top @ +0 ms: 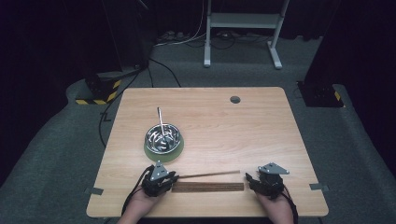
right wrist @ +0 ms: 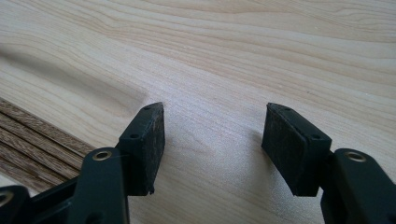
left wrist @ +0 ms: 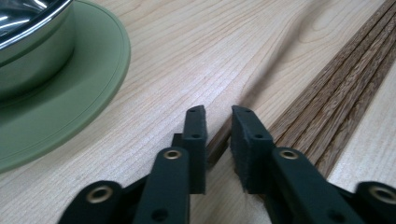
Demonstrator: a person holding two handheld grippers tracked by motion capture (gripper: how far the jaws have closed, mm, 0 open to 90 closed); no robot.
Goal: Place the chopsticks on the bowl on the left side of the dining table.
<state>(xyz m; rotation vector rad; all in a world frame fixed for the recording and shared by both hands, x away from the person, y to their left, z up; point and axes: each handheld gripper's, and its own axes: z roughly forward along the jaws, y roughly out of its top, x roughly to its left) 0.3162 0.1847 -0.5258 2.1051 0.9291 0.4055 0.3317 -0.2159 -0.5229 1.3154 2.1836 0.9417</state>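
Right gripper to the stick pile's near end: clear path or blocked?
Probably yes. The right gripper sits open just off the right end of the stick pile, bare table between them. The left gripper works the far end, on a lifted stick.

In the left gripper view the steel bowl [left wrist: 28, 32] and the green plate [left wrist: 70, 88] under it are cut off by the top and left edges, so the bowl's inside stays out of sight. The thin wooden stick [left wrist: 215, 145] runs down between the two pads, which hide its near end; whether the pads press on it cannot be told. The bundle of dark sticks [left wrist: 336, 88] leaves the picture at the upper right. In the right gripper view that same bundle is cut by the left edge. In the high view the utensil [top: 161, 123] standing in the bowl is too small to name, and both forearms are cut off at the bottom edge.
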